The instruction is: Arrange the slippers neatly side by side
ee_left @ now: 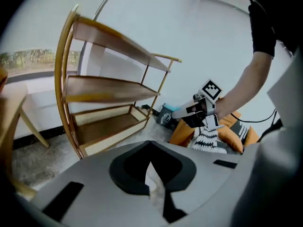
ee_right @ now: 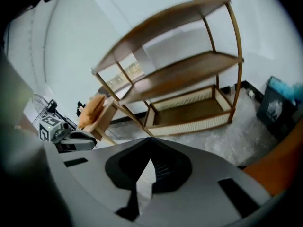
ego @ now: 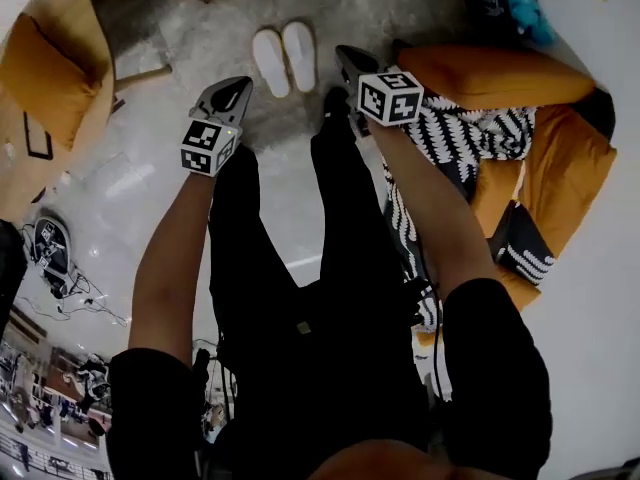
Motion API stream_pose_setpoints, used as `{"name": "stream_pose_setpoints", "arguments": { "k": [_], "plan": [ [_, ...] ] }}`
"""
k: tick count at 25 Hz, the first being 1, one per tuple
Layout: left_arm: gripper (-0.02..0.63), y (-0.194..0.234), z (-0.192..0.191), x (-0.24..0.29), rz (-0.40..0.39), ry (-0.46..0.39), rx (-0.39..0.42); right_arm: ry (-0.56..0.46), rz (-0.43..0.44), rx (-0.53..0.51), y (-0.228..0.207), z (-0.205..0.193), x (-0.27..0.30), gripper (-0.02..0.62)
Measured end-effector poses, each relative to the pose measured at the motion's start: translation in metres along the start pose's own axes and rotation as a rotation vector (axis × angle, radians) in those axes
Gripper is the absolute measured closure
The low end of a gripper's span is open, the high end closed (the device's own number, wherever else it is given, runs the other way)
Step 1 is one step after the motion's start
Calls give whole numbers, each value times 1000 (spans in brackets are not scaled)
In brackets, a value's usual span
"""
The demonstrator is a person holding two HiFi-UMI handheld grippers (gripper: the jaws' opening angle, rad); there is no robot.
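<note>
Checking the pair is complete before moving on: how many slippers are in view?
2. One slipper lies on the grey rug; the other slipper is close beside it, on its right in the head view.

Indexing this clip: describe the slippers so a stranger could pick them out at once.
Find the grey rug at the top of the head view, left of the long orange cushion. The slippers lie side by side on it, the only white pair there.
</note>
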State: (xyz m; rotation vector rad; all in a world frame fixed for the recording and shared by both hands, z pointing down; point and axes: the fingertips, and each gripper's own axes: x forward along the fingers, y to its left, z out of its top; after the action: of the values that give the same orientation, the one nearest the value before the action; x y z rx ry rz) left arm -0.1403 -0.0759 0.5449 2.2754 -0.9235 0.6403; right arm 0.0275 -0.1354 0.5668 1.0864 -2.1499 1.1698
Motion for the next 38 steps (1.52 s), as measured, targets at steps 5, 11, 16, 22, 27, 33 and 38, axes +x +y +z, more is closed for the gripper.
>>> {"name": "stream_pose_setpoints", "arguments": {
  "k": [5, 11, 16, 22, 27, 33, 38],
  "plan": [
    [591, -33, 132, -63, 36, -155, 48, -144, 31, -205, 89, 125, -110, 565],
    [591, -37, 261, -171, 205, -327, 45, -308, 6, -378, 169, 228, -214, 565],
    [591, -54, 316, -260, 368, -456, -5, -459, -40, -445, 203, 269, -301, 565],
    [591, -82, 384, -317, 526, -596, -1, -643, -59, -518, 202, 331, -393, 565],
    [591, -112, 408, -370, 630, -749, -34, -752, -27, -579, 205, 351, -447, 565],
    [591, -149, 389, -380, 689, -756, -31, -763, 25, -508, 176, 340, -460, 565],
    [591, -168, 368, -379, 701, -692, -36, -741, 82, -502, 181, 323, -450, 565]
  ]
}}
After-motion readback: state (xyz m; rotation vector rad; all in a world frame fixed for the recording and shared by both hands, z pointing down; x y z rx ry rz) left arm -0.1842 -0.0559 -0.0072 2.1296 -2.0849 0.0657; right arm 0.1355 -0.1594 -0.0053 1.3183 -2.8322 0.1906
